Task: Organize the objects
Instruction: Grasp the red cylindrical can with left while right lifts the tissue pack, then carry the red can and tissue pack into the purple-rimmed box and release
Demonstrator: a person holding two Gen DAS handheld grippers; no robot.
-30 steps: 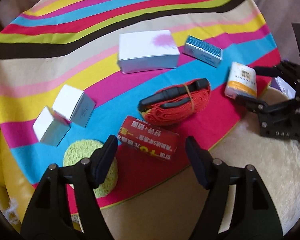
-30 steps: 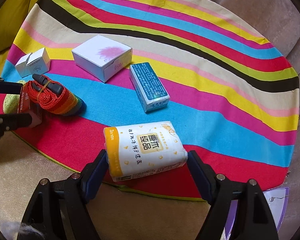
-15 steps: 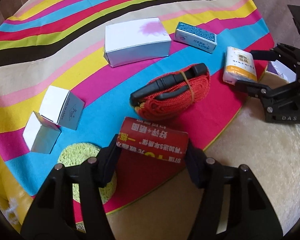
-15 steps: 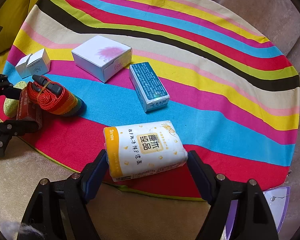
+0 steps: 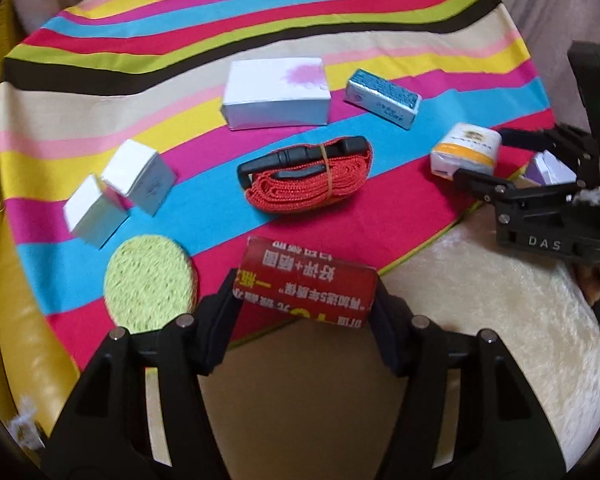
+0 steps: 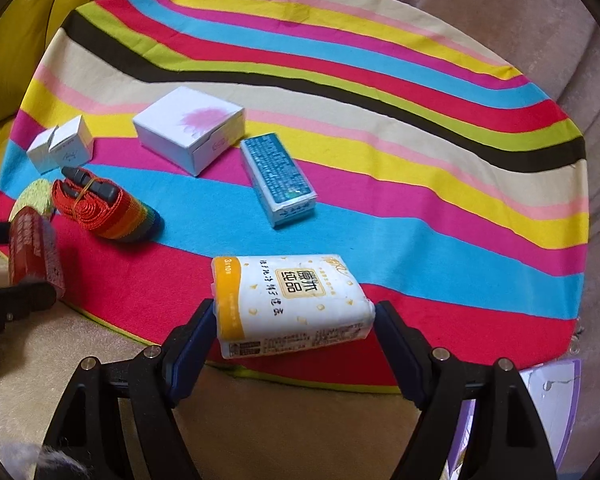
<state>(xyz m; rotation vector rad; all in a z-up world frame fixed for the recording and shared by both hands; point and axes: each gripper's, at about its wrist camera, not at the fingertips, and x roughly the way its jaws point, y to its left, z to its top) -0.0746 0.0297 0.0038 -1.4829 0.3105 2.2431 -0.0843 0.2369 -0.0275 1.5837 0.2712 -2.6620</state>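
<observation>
While the left gripper [image 5: 306,304] clamps the red box [image 5: 306,284] just off the striped cloth [image 5: 260,60] at six o'clock, the right gripper [image 6: 292,328] seemingly grips the tissue pack [image 6: 292,300]. Next: carrying both toward the boxes [image 5: 276,92] at twelve.

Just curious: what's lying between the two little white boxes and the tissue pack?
The bundled red strap with its black buckle, resting on the striped cloth; clearest in the left wrist view.
</observation>
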